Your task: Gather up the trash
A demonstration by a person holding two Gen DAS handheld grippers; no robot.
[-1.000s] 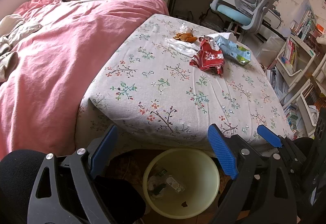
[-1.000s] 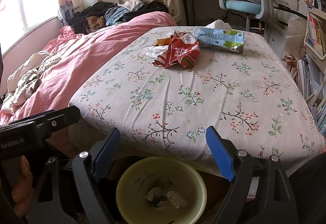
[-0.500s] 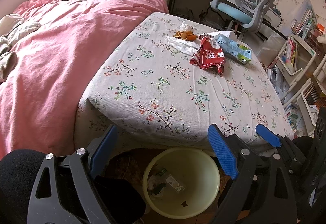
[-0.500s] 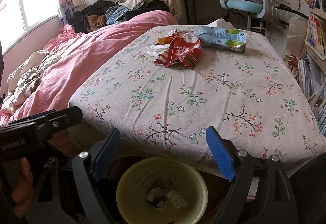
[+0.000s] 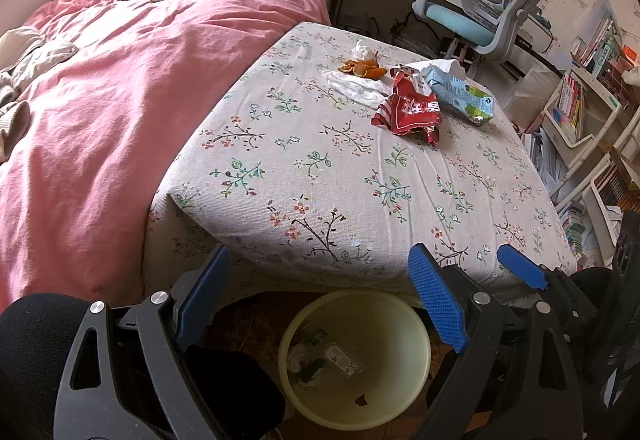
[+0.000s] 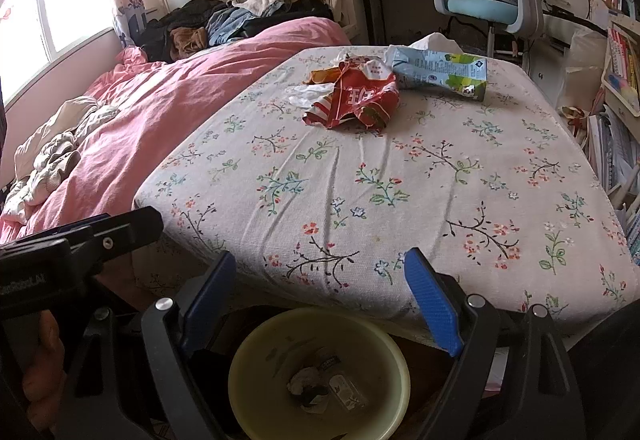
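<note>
Trash lies at the far end of the floral-covered bed [image 5: 328,168]: a red snack wrapper [image 5: 408,112] [image 6: 356,100], a blue-green carton pack [image 5: 460,96] [image 6: 440,74], white tissue [image 5: 356,88] [image 6: 308,96] and orange peel [image 5: 362,66] [image 6: 320,76]. A pale yellow bin [image 5: 416,324] [image 6: 248,352] stands on the floor at the bed's near edge, holding some scraps. My left gripper [image 5: 320,304] and right gripper [image 6: 320,300] are both open and empty above the bin, well short of the trash.
A pink duvet [image 5: 100,100] with clothes piled at its head covers the left of the bed. A blue-grey desk chair [image 5: 480,8] and a desk stand beyond. Bookshelves [image 5: 588,112] line the right side.
Both grippers have edged slightly forward toward the bed; the trash looks a little nearer. Both have stayed open.
</note>
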